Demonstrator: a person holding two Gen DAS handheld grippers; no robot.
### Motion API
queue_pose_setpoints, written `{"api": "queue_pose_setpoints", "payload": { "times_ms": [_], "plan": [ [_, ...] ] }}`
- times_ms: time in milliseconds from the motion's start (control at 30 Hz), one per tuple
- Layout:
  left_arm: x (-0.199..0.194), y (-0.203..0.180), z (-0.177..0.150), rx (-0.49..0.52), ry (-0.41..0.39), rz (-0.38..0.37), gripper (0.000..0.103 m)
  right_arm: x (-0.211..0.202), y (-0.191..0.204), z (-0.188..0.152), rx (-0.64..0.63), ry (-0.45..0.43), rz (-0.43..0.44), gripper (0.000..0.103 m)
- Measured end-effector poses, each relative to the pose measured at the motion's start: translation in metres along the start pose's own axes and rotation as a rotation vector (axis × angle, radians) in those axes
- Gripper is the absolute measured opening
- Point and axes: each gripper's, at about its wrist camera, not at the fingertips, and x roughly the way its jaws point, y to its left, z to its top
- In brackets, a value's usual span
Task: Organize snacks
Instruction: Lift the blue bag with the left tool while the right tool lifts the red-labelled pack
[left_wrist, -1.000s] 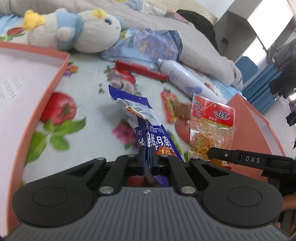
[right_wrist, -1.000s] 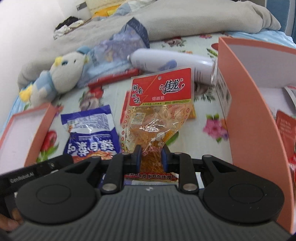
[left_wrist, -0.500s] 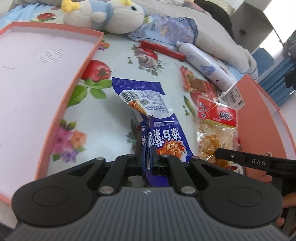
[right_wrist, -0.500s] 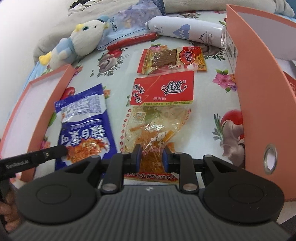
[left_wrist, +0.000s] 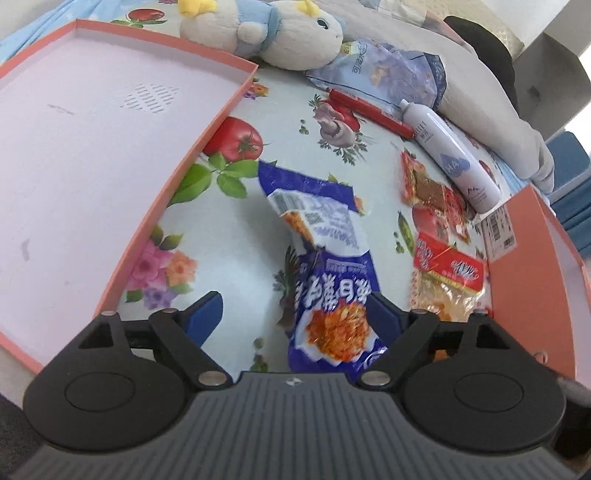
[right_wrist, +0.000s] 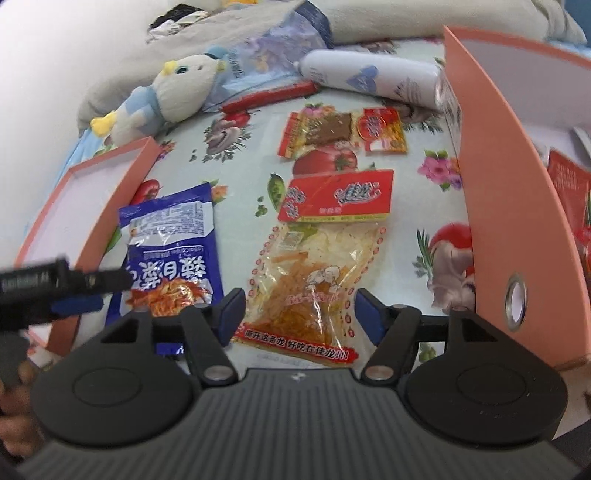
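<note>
- Left wrist view: left gripper (left_wrist: 293, 317) spread wide, gripping nothing; blue snack packet (left_wrist: 328, 273) lies at lower centre.
- Right wrist view: right gripper (right_wrist: 300, 314) likewise wide apart, empty, straddling red-topped clear snack bag (right_wrist: 317, 258) at centre.

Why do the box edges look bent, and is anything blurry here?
Both views are fisheye, so the orange box and the lid curve; left wrist view: blue snack bag is motion-smeared; right wrist view: left gripper at the edge is blurred.

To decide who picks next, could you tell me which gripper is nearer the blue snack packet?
Left. The left gripper straddles the blue snack packet's lower end, open; the right gripper is open around the clear red-topped packet beside it.
</note>
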Motion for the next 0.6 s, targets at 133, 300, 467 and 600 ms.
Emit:
{"api": "queue_pose_setpoints", "payload": {
  "times_ms": [133, 300, 467, 600],
  "plan": [
    [0.002, -0.010, 0.010, 0.000, -0.025, -0.011, 0.089, -0.006, 0.000, 0.004, -0.030, -0.052, -0.035, 0.067],
    [0.015, -0.028, 0.020, 0.043, -0.024, 0.001, 0.089, -0.011, -0.001, 0.008, -0.061, -0.095, -0.030, 0.067],
    [0.032, -0.039, 0.024, 0.102, -0.016, 0.035, 0.089, 0.009, 0.005, 0.005, -0.117, -0.045, -0.001, 0.067],
    [0.041, -0.043, 0.027, 0.133, -0.020, 0.061, 0.088, 0.021, 0.006, 0.000, -0.124, -0.025, -0.010, 0.067]
  ]
}}
